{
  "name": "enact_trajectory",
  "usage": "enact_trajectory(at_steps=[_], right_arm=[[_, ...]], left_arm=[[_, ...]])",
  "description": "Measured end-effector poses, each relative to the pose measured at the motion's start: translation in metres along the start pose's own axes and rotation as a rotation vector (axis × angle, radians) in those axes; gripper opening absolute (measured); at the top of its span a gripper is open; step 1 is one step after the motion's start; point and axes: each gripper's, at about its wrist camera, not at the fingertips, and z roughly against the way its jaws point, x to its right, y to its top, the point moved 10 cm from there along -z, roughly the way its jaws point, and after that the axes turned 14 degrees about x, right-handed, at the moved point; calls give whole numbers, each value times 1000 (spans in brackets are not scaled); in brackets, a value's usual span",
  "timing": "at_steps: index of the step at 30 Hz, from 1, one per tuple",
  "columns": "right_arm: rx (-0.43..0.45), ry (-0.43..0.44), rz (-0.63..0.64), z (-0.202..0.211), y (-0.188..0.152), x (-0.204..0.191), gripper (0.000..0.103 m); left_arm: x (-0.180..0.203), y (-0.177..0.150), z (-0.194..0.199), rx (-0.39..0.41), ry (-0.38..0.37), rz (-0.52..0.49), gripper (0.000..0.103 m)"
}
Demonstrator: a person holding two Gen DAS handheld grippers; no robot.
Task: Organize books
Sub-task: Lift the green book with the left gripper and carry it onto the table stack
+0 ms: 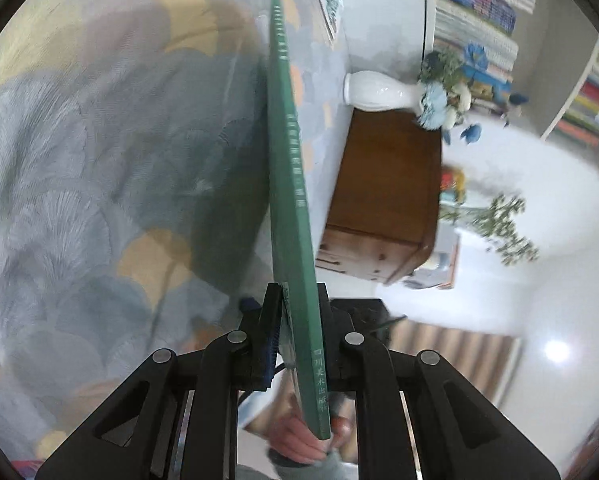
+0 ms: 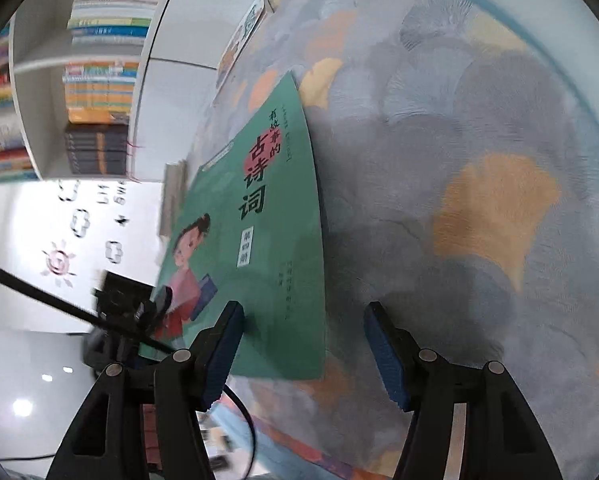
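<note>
We have the left gripper (image 1: pixel 299 292) clamped on the spine edge of the thin green book (image 1: pixel 289 184), jaws nearly together, so the book stands on edge above the patterned tablecloth (image 1: pixel 99 152). The right gripper (image 2: pixel 303 316) hangs with jaws wide and nothing between the pads, its left finger (image 2: pixel 223 344) overlapping the cover's lower corner. We judge the edge grip suits slotting it upright. 1 more book (image 2: pixel 243 32) lies flat near the bookshelf (image 2: pixel 99 92).
</note>
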Motion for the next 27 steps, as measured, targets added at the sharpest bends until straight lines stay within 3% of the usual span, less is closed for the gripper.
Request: enact_trajectory(at_steps=[3,7,10,13,16,19,22,27], right_arm=[[-22,64,-49,-18,10,-8,60],[-42,128,-34,-42,22,-31,47],[-35,42,107,-53,16,-45,44],[-18,-41,282,-53,7,-61,41],[0,-113,451,-51,-6,-80,41],[8,-158,565,-53,-16,-98,41],[21,-185,649,-51,-26,-113,41],[47,-184,712,-51,-36,-147,41]], left_arm=[[-3,-2,5,11,-37,54,11],[-6,2,11,20,-23,52,11],[-14,6,21,45,93,-60,11],[-18,8,33,59,148,-137,11],[-16,11,43,72,164,-178,11],[-11,13,55,73,206,-288,11],[-4,14,67,68,225,-368,11],[10,28,103,84,195,-389,11]])
